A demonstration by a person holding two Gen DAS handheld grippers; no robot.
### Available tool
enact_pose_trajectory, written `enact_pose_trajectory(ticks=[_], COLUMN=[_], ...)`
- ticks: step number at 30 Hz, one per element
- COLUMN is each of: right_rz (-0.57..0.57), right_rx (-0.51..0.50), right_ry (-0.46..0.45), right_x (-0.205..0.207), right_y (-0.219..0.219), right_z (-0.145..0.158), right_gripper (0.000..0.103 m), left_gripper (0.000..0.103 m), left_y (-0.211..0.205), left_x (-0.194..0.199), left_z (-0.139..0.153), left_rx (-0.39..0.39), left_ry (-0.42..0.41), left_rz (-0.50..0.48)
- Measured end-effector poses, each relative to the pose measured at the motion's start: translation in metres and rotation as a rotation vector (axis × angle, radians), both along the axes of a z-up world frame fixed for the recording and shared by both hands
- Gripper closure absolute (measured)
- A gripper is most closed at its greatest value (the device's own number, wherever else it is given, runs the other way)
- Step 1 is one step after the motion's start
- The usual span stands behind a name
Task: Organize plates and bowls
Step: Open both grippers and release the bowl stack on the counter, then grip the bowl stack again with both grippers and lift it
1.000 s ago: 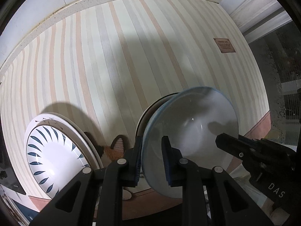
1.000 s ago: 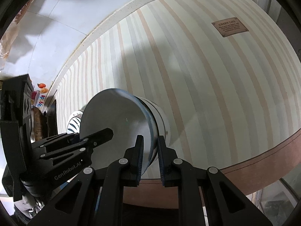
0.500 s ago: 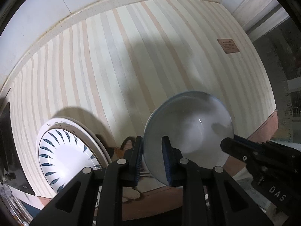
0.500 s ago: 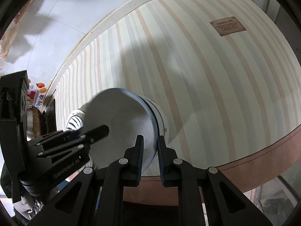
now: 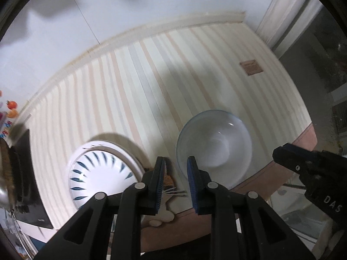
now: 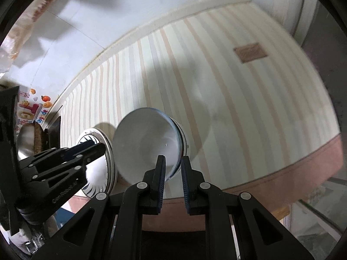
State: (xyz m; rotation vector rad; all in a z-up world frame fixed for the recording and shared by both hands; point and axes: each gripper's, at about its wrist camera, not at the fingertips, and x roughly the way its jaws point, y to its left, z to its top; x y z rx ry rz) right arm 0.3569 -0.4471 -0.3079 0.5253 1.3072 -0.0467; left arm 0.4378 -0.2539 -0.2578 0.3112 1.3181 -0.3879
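Note:
A pale blue-grey bowl (image 5: 214, 145) sits on the striped tablecloth, stacked on another white bowl (image 6: 184, 139) that shows under it in the right wrist view. My left gripper (image 5: 176, 169) is open and empty, its fingers just left of the bowl's rim. My right gripper (image 6: 172, 169) is open, its fingers standing either side of the bowl's (image 6: 147, 145) near rim without clamping it. A white plate with blue leaf marks (image 5: 97, 173) lies to the left, also seen in the right wrist view (image 6: 95, 171).
The striped cloth (image 5: 151, 86) has a brown border at its near edge (image 6: 303, 169). A black device (image 5: 26, 186) and a metal object (image 6: 26, 143) sit at the far left. A brown label (image 6: 249, 52) lies on the cloth far right.
The bowl has been lowered from a tilted hold onto the white bowl. My left gripper let go of its rim and pulled back. The right gripper's fingers have opened around the rim.

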Motion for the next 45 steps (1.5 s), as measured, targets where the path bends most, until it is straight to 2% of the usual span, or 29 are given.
enact_pose_trajectory(ticks=[2, 5, 10, 11, 13, 14, 16, 22, 29, 34, 40, 45], right_rz=[-0.019, -0.039, -0.055, -0.058, -0.069, -0.075, -0.085, -0.116, -0.118, -0.110, -0.099, -0.102], right_rx=[-0.025, -0.046, -0.079, -0.093, -0.126, -0.137, -0.164, -0.179, -0.225, -0.221, -0.203, -0.172], right_ry=[-0.031, -0.080, -0.131, -0.143, -0.156, -0.161, -0.172, -0.187, -0.234, -0.248, -0.239, -0.217], right_x=[-0.011, -0.026, -0.048, -0.053, -0.062, -0.067, -0.076, -0.094, -0.110, -0.114, -0.111, -0.099], right_y=[0.002, 0.008, 0.020, 0.023, 0.027, 0.029, 0.031, 0.033, 0.035, 0.036, 0.035, 0.028], right_z=[0.020, 0.048, 0.083, 0.091, 0.102, 0.107, 0.117, 0.137, 0.166, 0.178, 0.173, 0.156], right_gripper=[0.061, 0.040, 0.029, 0.025, 0.021, 0.019, 0.017, 0.015, 0.014, 0.013, 0.013, 0.012], left_gripper=[0.079, 0.072, 0.056, 0.050, 0.027, 0.024, 0.019, 0.017, 0.017, 0.017, 0.017, 0.017], left_y=[0.006, 0.014, 0.024, 0.026, 0.029, 0.030, 0.032, 0.040, 0.046, 0.048, 0.045, 0.040], left_x=[-0.008, -0.017, -0.025, -0.027, -0.033, -0.036, -0.042, -0.054, -0.061, -0.064, -0.058, -0.036], left_z=[0.017, 0.039, 0.064, 0.069, 0.077, 0.081, 0.088, 0.106, 0.120, 0.126, 0.119, 0.092], left_rx=[-0.025, -0.059, -0.098, -0.108, -0.119, -0.126, -0.136, -0.159, -0.178, -0.185, -0.185, -0.199], left_ry=[-0.031, -0.062, -0.083, -0.088, -0.101, -0.109, -0.120, -0.154, -0.153, -0.154, -0.129, -0.052], left_rz=[-0.005, -0.009, -0.013, -0.014, -0.020, -0.023, -0.030, -0.030, -0.032, -0.024, -0.013, 0.014])
